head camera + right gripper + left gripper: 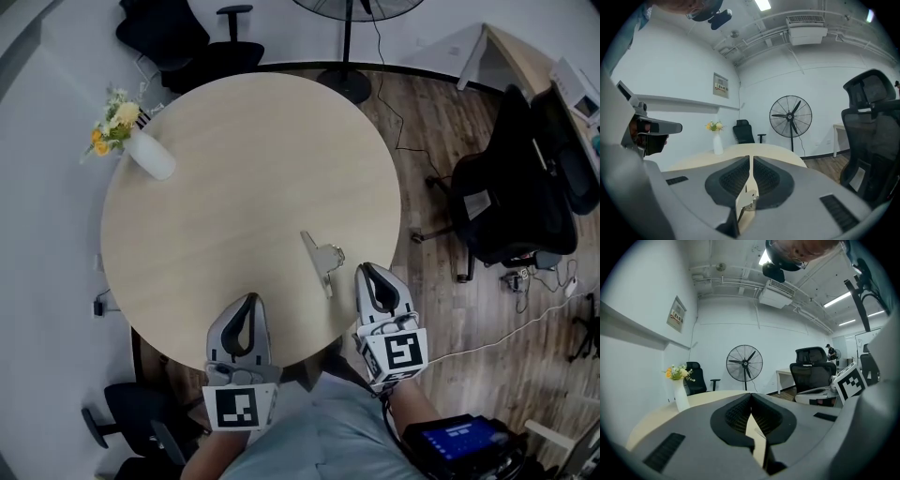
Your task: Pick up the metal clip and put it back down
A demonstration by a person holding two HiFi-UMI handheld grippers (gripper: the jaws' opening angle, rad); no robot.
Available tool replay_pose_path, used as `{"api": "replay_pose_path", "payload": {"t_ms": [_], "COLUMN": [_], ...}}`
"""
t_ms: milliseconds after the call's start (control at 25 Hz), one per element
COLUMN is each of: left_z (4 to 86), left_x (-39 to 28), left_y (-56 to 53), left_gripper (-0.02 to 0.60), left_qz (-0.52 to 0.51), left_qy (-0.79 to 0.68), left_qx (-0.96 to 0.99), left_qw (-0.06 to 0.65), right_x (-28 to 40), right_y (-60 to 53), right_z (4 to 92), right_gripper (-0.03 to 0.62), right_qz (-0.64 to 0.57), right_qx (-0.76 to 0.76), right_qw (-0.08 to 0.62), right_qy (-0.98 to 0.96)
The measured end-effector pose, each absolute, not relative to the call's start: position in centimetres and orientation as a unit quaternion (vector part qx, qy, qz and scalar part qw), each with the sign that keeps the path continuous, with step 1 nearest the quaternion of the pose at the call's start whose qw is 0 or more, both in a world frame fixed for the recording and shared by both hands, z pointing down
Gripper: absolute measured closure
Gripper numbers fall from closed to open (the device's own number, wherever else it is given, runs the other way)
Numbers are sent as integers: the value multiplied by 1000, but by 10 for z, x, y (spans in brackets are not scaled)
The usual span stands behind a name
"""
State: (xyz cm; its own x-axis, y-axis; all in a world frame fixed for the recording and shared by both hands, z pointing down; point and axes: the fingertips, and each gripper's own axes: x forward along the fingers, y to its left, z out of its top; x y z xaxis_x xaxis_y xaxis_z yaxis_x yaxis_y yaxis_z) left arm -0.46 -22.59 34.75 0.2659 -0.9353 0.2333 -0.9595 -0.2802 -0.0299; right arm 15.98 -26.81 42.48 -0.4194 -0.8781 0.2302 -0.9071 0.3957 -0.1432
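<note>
now, right tool (368,270) closed, empty, beside clip (323,258)

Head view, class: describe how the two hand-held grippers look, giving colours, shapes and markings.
The left gripper and right gripper match: rounded light-grey shells tapering forward, with black ribbed fingers set in a dark teardrop opening. Each carries a white cube printed with black square markers at its rear. The person wears a pale blue-grey top.
</note>
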Motion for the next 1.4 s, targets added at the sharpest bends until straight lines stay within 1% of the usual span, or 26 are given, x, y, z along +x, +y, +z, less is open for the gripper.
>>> {"api": "replay_pose_path", "payload": {"t_ms": [280,320,360,400,640,960,1120,1280,1400], "left_z": [400,410,420,429,479,511,519,514,501], "left_x": [-14,-15,-16,-17,-28,-39,-41,-42,-48], "left_y": [-268,-272,-276,-280,-296,-299,-300,-302,-302], "left_gripper": [562,562,563,563,563,563,562,562,562], "left_qz": [134,139,144,148,180,199,201,197,193], "left_qy": [-572,-568,-564,-561,-556,-558,-559,-565,-572], "left_qx": [803,803,804,804,793,782,777,776,777], "left_qw": [104,112,120,129,175,191,206,199,177], "right_x": [143,141,140,138,127,121,117,114,106], "right_y": [-300,-303,-307,-310,-325,-323,-328,-330,-330], "right_z": [489,500,510,520,573,607,612,609,596], "right_gripper": [535,510,467,451,451,453,475,494,527], "right_qz": [184,195,205,214,253,279,277,282,275], "right_qx": [521,520,519,517,506,496,491,483,474], "right_qw": [76,78,82,86,111,134,143,141,135], "right_qy": [-830,-828,-826,-824,-817,-811,-814,-817,-825]}}
